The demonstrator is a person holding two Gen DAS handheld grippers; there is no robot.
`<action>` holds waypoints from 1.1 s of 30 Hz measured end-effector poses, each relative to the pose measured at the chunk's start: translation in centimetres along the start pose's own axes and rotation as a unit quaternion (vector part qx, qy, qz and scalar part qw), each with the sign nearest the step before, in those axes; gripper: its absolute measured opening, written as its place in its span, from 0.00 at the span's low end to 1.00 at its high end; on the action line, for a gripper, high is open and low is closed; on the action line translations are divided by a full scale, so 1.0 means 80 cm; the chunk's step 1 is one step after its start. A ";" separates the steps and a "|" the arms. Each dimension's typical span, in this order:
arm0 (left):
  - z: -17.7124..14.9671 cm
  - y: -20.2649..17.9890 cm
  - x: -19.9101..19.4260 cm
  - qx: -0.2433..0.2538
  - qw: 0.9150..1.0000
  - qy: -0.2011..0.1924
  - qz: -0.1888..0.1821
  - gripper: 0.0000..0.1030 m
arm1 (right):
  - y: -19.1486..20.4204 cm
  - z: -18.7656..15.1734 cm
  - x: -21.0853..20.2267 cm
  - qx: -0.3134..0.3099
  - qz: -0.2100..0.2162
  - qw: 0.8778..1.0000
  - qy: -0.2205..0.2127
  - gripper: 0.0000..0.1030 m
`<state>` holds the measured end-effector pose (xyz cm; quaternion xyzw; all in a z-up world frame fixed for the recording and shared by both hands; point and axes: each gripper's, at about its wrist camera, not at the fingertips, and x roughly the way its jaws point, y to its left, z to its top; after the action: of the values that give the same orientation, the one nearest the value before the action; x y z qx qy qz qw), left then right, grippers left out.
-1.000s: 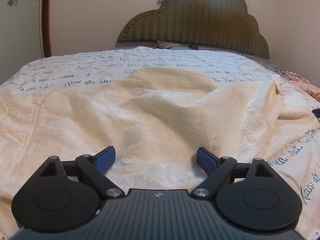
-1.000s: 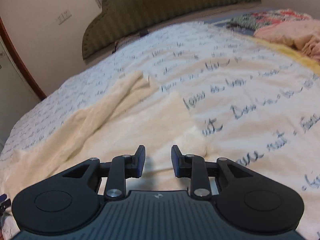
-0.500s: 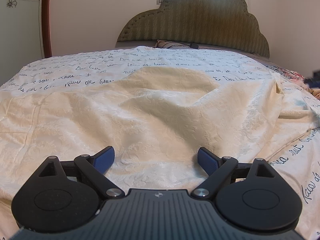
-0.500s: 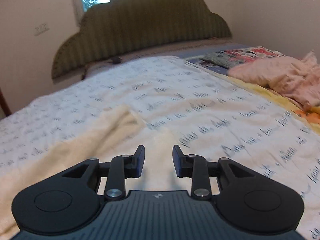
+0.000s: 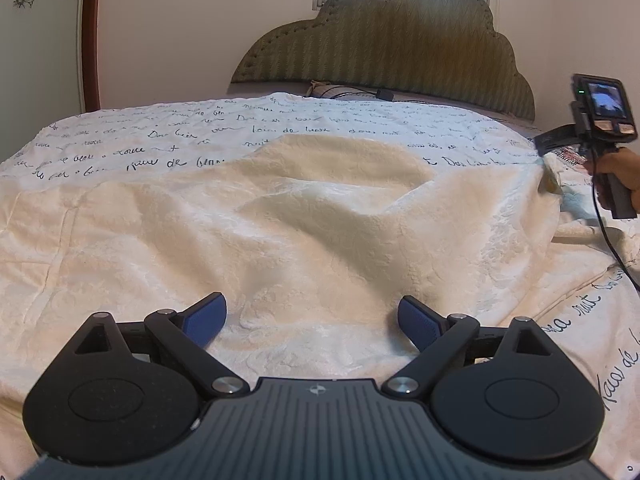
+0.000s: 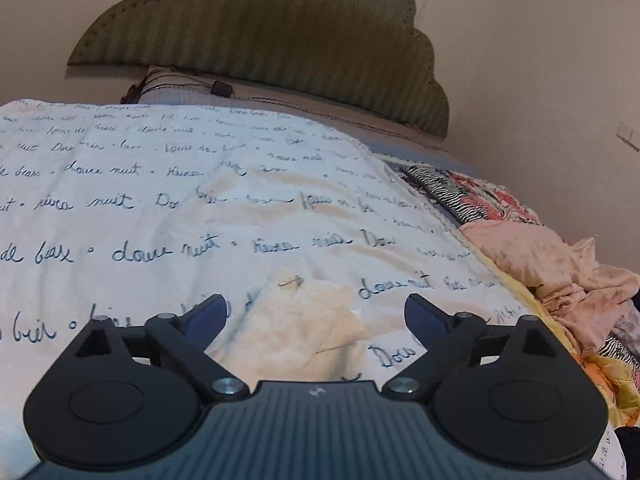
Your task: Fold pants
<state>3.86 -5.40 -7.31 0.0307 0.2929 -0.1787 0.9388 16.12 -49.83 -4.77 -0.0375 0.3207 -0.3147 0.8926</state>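
Left wrist view shows the cream pants (image 5: 304,220) spread wide and rumpled across the bed, covering most of the white bedspread (image 5: 160,140) with its dark handwritten script. The left gripper (image 5: 312,320) sits low over the near edge of the fabric, its 2 blue-padded fingers (image 5: 206,318) spread wide apart with nothing between them but the cloth lying underneath. At the far right edge of the pants, the right gripper (image 5: 550,142) appears from the side, held in a hand (image 5: 620,170), its tip close to a raised corner of the fabric; whether it touches cannot be told from here.

In the right wrist view, the right gripper (image 6: 316,314) is also splayed wide and grips nothing. A cream corner of the pants (image 6: 304,324) carrying a small metal clasp (image 6: 291,280) lies between and just ahead of its fingers. Beyond it the bedspread (image 6: 160,200) runs to a green scalloped headboard (image 6: 260,32). To the right lie a pink crumpled garment (image 6: 560,272) and patterned cloth (image 6: 460,188).
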 end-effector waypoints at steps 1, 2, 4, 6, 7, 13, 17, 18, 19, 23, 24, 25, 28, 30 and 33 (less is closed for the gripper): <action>0.000 0.000 0.000 -0.001 1.000 0.000 -0.001 0.92 | -0.016 -0.003 -0.004 0.022 0.001 1.000 -0.004 0.86; 0.000 0.001 0.000 -0.001 1.000 0.000 -0.002 0.92 | -0.034 -0.006 -0.007 0.045 -0.003 0.999 -0.002 0.86; 0.000 0.001 0.000 -0.002 1.000 -0.001 -0.003 0.92 | -0.071 -0.016 -0.014 0.074 -0.043 0.996 -0.002 0.87; -0.001 0.001 -0.001 -0.003 1.000 -0.002 -0.003 0.92 | -0.117 -0.031 -0.019 0.102 -0.136 0.985 -0.002 0.87; -0.001 0.001 -0.001 -0.003 1.000 -0.002 -0.004 0.93 | -0.139 -0.038 -0.023 0.124 -0.167 0.978 0.000 0.87; 0.000 0.000 0.000 -0.001 1.000 -0.001 -0.001 0.93 | -0.238 -0.066 -0.058 0.320 0.128 0.939 -0.012 0.88; 0.000 0.000 0.000 -0.001 1.000 -0.001 -0.001 0.93 | -0.162 -0.030 -0.052 0.231 0.154 0.961 0.005 0.88; 0.000 0.000 0.000 0.000 1.000 -0.001 -0.001 0.94 | -0.143 -0.022 -0.047 0.215 0.150 0.965 0.008 0.87; 0.000 0.000 0.000 -0.001 1.000 -0.001 -0.002 0.94 | -0.119 -0.013 -0.037 0.200 0.141 0.969 0.020 0.87; 0.000 -0.001 -0.001 -0.002 1.000 -0.001 -0.003 0.94 | -0.060 0.000 0.005 0.165 0.122 0.976 0.069 0.85; 0.000 0.000 0.000 -0.003 1.000 -0.001 -0.004 0.94 | -0.056 -0.003 0.010 0.162 0.115 0.978 0.071 0.67; -0.001 0.000 0.000 -0.004 1.000 -0.001 -0.005 0.94 | -0.059 -0.008 0.008 0.164 0.112 0.978 0.068 0.41; 0.000 0.000 0.000 -0.005 1.000 -0.002 -0.006 0.94 | -0.089 -0.028 0.005 0.211 0.128 0.966 0.070 0.20; 0.000 0.000 0.001 -0.005 1.000 -0.002 -0.006 0.94 | -0.114 -0.042 0.000 0.233 0.122 0.962 0.070 0.12; -0.001 0.000 0.000 -0.007 1.000 -0.002 -0.007 0.94 | -0.163 -0.068 -0.009 0.305 0.151 0.938 0.065 0.10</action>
<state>3.87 -5.38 -7.37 0.0220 0.2922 -0.1834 0.9384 5.40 -59.12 -5.19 0.3063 0.2685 -0.2612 0.8752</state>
